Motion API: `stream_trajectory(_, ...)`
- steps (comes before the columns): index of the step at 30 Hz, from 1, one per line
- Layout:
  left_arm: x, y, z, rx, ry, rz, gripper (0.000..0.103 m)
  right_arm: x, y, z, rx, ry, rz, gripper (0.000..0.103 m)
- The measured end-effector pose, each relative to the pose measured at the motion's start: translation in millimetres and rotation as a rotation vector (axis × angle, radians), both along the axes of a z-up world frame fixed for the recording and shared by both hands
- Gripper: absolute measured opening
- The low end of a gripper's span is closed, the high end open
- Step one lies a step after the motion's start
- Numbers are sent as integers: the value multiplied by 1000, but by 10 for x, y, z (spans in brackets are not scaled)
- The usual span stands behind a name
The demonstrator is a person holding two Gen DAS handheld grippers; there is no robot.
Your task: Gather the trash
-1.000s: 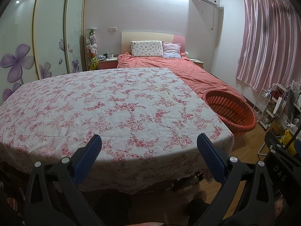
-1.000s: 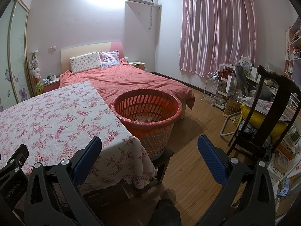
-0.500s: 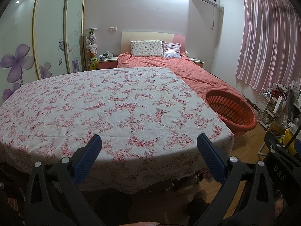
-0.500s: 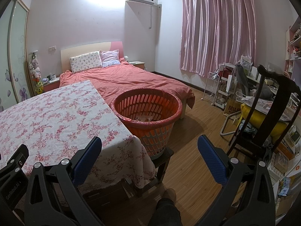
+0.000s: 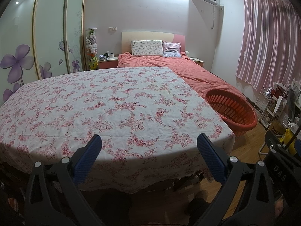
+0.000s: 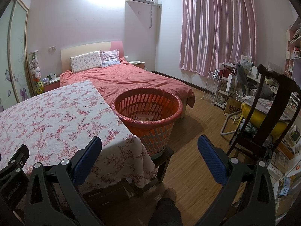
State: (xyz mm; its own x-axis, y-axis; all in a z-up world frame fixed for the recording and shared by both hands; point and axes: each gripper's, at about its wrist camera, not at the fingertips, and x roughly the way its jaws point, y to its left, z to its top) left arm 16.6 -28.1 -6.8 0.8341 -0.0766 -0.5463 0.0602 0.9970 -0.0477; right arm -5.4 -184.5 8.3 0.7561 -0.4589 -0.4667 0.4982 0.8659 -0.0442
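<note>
An orange slotted basket (image 6: 148, 113) lined with a red bag stands on a dark stool at the table's right end; pale paper trash (image 6: 144, 118) lies at its bottom. The basket also shows in the left wrist view (image 5: 232, 110). My left gripper (image 5: 149, 148) is open and empty, held at the near edge of the table with the floral cloth (image 5: 105, 105). My right gripper (image 6: 149, 150) is open and empty, held near the table's right corner, short of the basket. No trash shows on the cloth.
A bed with a coral cover (image 6: 131, 79) lies behind the table and basket. A dark wooden chair with a yellow cushion (image 6: 267, 113) and cluttered racks (image 6: 225, 86) stand at the right. Wood floor (image 6: 195, 131) lies between basket and chair. A wardrobe (image 5: 37, 37) stands left.
Both grippers have drifted back very slightly; the view barely shifts. Nothing was taken hold of or let go.
</note>
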Motion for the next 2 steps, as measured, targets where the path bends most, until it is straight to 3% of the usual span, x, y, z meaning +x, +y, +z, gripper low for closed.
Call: stream_trajectory(2,5,-3,2,-1,-1,0,99,-1,-1,1,0,-1,0,101)
